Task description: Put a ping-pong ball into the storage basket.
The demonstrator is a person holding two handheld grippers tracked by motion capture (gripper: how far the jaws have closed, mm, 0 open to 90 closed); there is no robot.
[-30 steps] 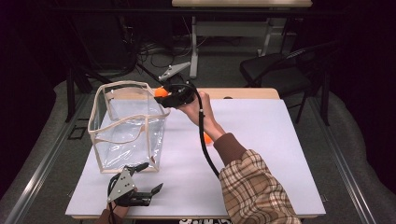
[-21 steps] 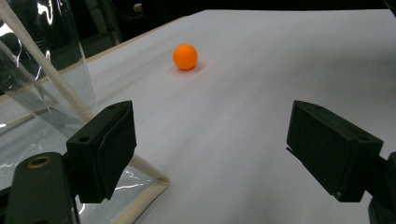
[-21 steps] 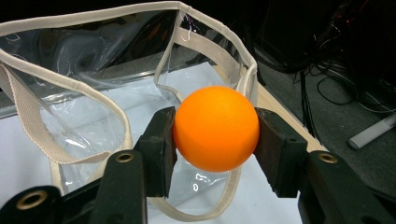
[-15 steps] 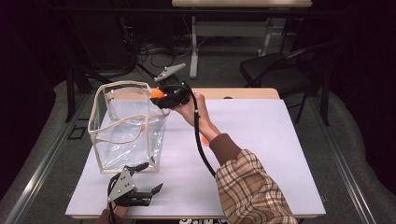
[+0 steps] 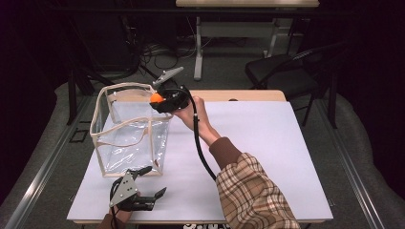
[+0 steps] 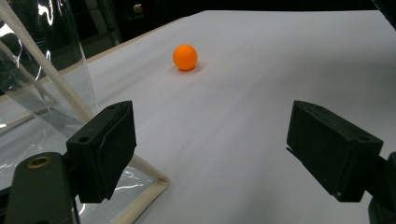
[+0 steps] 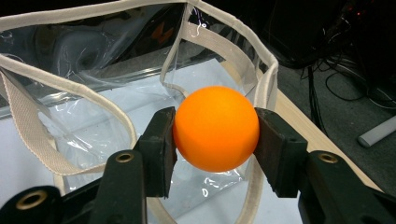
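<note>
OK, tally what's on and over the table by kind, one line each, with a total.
Orange balls: 2, one in the right gripper at, one loose on the table at
Clear bags with cream trim: 1
Grippers: 2, the left gripper as well
Total: 5

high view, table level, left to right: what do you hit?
Clear bag, left gripper → orange ball in the right gripper at the bag's rim → hand → black cable → plaid sleeve → bare white table.
</note>
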